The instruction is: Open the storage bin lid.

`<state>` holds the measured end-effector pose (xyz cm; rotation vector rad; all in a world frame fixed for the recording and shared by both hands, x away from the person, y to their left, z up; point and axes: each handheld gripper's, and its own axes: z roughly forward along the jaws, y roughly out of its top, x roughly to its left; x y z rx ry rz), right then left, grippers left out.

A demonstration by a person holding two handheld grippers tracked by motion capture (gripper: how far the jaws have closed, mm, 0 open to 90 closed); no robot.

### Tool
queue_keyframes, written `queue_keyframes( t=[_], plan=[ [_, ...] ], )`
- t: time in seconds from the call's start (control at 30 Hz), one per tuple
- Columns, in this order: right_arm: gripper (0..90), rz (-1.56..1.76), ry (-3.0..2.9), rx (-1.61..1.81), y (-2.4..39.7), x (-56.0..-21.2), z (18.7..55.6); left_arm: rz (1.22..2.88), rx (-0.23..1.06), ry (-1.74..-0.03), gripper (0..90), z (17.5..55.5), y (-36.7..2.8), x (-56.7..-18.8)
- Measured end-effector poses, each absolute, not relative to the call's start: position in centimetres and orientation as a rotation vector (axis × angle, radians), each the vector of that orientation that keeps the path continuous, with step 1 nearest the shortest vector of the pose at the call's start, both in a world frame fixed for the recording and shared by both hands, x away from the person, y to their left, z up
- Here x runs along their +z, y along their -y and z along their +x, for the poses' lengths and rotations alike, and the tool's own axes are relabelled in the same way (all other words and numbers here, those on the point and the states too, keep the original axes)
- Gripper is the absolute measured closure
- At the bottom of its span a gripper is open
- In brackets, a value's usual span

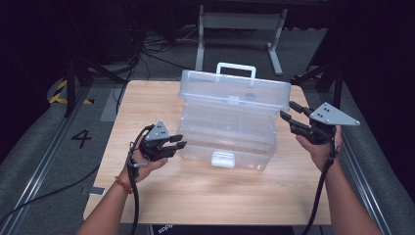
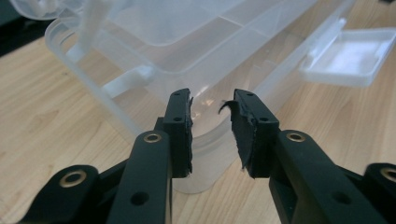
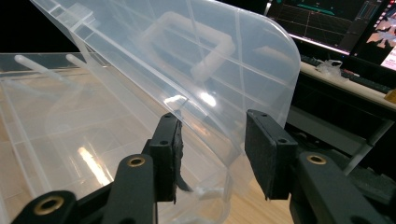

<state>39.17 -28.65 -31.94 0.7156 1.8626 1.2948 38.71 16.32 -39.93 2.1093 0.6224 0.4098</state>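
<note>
Two grippers flank my landmark, a clear plastic toolbox (image 1: 228,122) mid-way on the wooden table (image 1: 147,112); grey floor, dark room and a metal stand (image 1: 240,24) lie beyond it.

Left gripper view: left gripper (image 2: 212,105), jaws parted, straddles the box's bottom corner; no firm pinch that I can see. The box's unlatched clasp (image 2: 352,56) lies on the wood.

Right gripper view: right gripper (image 3: 212,128), jaws apart, brackets the raised lid's (image 3: 187,60) edge. Monitors (image 3: 336,21) glow behind the lid.

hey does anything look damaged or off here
Yes: on the left tongs, the black pad on one jaw is torn and peeling, a flap curling into the gap. The clear plastic box looks intact, lid raised.
</note>
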Motion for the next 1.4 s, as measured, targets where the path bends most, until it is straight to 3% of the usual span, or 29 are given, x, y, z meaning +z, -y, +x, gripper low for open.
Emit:
queue_keyframes(
  t=[0.93,1.13,1.3,1.4],
  plan=[
    [77.2,0.808,-1.795,1.253,28.6,-31.3,42.3,2.106,0.311,-0.596,66.5,38.9,-15.6,-40.4],
    [77.1,0.807,-1.793,1.252,28.4,-31.5,42.6,2.124,0.315,-0.579,66.1,38.8,-15.4,-40.4],
    [68.5,0.828,-1.805,1.249,28.1,-31.7,43.3,2.130,0.313,-0.578,66.2,38.8,-15.4,-40.3],
    [69.8,0.835,-1.790,1.234,28.0,-31.8,43.7,2.131,0.314,-0.577,66.1,38.8,-15.3,-40.3]
  ],
)
